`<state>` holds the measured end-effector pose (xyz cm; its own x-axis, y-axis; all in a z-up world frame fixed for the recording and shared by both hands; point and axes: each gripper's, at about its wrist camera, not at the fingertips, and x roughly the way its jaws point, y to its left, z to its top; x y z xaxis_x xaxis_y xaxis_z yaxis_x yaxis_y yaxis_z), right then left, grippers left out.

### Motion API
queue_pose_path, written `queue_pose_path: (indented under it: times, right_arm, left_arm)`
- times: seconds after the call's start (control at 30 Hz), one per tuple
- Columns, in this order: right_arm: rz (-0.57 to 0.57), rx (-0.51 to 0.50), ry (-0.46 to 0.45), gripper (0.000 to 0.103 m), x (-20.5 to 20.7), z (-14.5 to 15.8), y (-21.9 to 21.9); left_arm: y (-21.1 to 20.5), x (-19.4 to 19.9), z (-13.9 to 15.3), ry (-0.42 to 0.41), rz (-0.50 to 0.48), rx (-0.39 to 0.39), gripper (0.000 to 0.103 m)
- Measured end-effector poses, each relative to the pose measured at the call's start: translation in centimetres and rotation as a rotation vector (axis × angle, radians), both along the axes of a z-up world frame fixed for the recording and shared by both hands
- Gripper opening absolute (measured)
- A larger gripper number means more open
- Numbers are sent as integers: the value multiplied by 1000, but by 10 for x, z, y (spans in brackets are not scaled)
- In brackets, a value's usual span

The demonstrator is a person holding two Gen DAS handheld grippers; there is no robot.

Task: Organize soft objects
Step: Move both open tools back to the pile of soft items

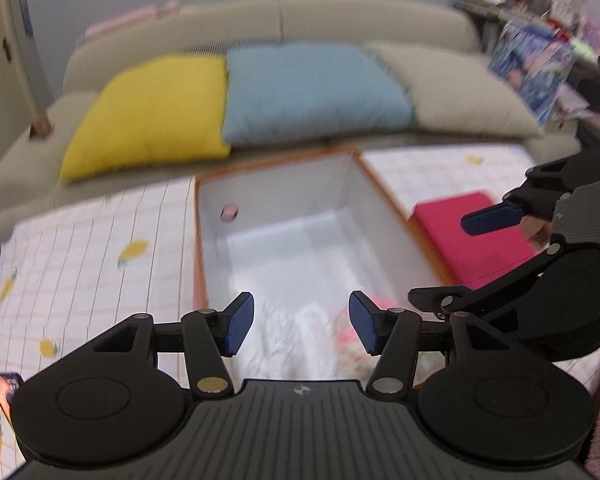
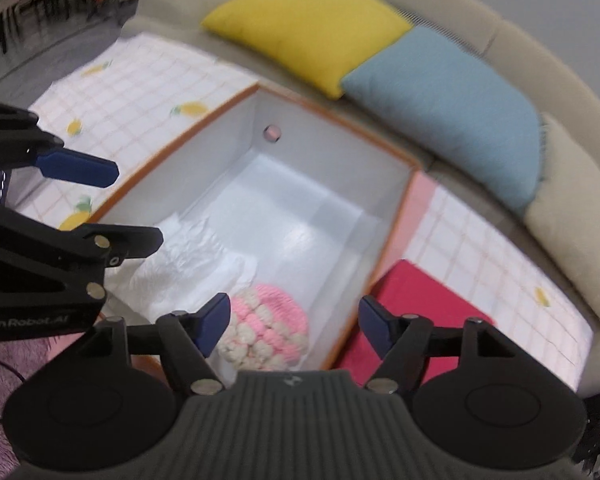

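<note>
Holding both tools over the open white storage box with the orange rim, we are keeping the left hand-held gripper spread wide, its blue pads gripping nothing. Just beneath and ahead of it, at the near end of the box, a crumpled white cloth is lying, with a pink and cream knitted hat showing beside its right pad. Off to the right of this hand-held gripper a folded magenta cloth is resting on the pineapple-print checked sheet, just outside the box wall.

We are holding the right hand-held gripper wide apart as well, with nothing between its pads. Directly ahead of it and slightly left, the knitted hat is sitting in the near corner of the box, touching the white cloth that is lying to its left. The magenta cloth is lying just to the right of the right pad, outside the box on the sheet.

Further ahead of both tools, a yellow cushion, a light blue cushion and a beige cushion are leaning in a row against the beige sofa. The far part of the box floor is showing bare white.
</note>
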<state>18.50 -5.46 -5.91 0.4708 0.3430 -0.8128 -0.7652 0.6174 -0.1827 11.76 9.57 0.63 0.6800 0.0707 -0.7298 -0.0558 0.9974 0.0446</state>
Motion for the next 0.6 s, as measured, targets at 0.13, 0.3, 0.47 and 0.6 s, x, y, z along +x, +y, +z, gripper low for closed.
queue_pose_path:
  times: [0.13,0.3,0.47,0.6]
  right_arm:
    - [-69,92,-51,74,-16,23,-34]
    - [-172,200,-93,75,-41,35,-83]
    - [-289,275,-116,75,-66,34,-131]
    - [-380,304,-124,75,-82,28,-169]
  left_arm:
    - [-21,-18,18,-120,-29,11,66]
    - [-51,-39,26,-207,-92,-26,68]
    - [-85,-51,23,-237,-187,-67,68]
    - [-110,-51,14,-212,-245,-106,68]
